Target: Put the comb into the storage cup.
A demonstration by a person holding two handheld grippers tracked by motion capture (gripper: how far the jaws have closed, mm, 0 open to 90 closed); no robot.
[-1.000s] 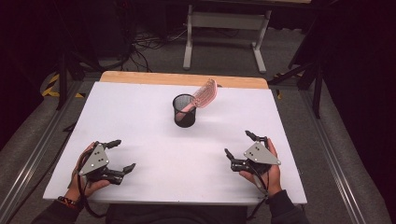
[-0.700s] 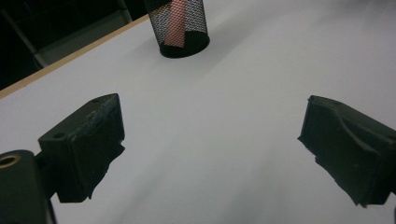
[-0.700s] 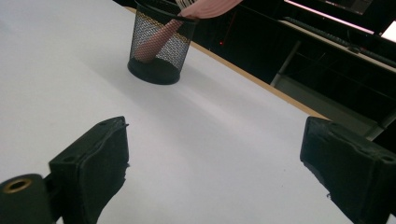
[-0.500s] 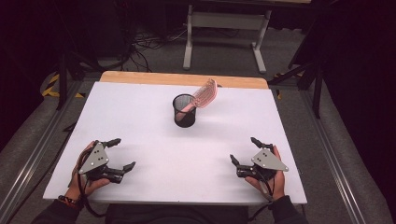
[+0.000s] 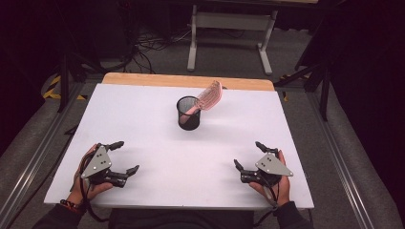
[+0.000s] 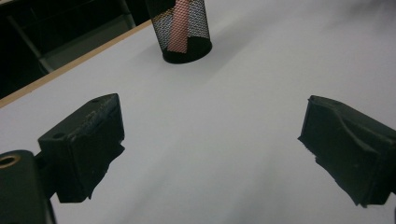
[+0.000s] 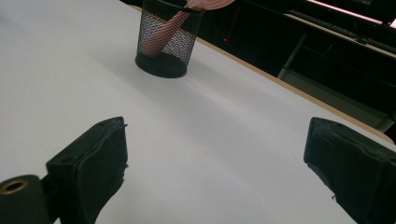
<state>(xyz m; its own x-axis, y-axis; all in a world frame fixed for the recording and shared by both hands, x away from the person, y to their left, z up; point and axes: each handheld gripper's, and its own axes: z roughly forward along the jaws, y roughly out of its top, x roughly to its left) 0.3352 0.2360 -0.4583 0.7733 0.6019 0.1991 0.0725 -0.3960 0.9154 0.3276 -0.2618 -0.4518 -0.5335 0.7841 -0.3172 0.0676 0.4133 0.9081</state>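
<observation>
The brush [image 5: 210, 97] is sitting in the black cup [image 5: 189, 113] at the back of the table [image 5: 157, 181]. The right gripper [image 5: 252, 160] is sliding back, away from the cup. Both it and the left gripper [image 5: 125, 156] are gaping wide, holding nothing. The job looks done.

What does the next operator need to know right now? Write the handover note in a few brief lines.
Left gripper: open, holding nothing, low over the near left of the white table.
Right gripper: open, holding nothing, low over the near right.
Things: the black mesh cup stands upright at the far middle of the table; the pink brush sits in it, handle down, head leaning out to the right.
Done: brush is in the cup.
Left: nothing obvious; both grippers sit well short of the cup.
</observation>
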